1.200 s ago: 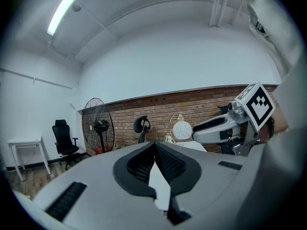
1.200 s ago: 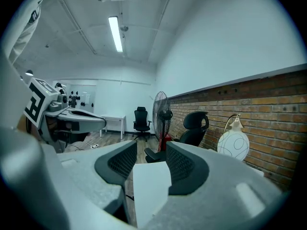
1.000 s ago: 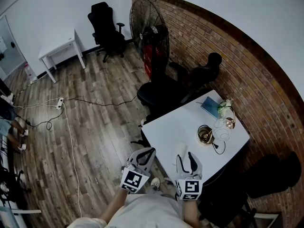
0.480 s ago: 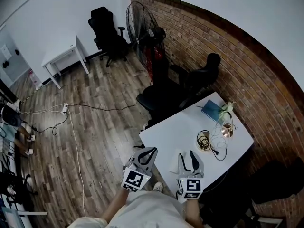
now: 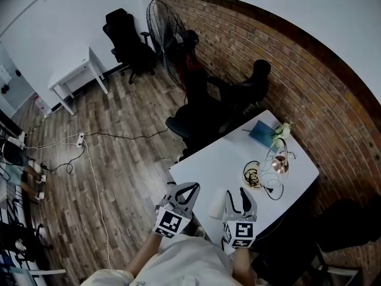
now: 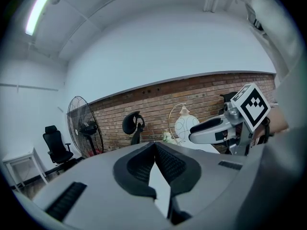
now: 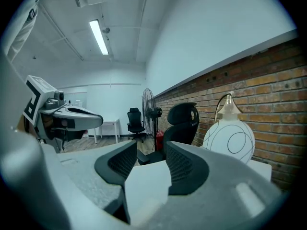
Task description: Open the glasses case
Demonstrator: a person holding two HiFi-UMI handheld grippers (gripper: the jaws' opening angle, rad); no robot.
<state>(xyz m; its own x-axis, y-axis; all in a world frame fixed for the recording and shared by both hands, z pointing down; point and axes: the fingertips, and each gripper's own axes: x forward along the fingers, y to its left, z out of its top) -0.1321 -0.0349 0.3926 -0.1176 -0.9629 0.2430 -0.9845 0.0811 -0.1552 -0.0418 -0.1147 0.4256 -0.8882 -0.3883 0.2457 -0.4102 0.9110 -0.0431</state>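
Note:
A small white oblong case lies near the near edge of the white table. My right gripper hovers just right of it, jaws apart; in the right gripper view a white surface shows in the gap and the pads press on nothing that I can see. My left gripper is at the table's near left edge, fingertips together and empty; the left gripper view looks along them toward the table and shows the right gripper alongside.
Farther back on the table are a globe lamp, a round gold item with a cable, a small plant and a blue book. Black office chairs and a standing fan are beyond, along the brick wall.
Both grippers have moved forward toward the table with the person. The right gripper has come alongside the white case. Neither pair of jaws has changed its opening.

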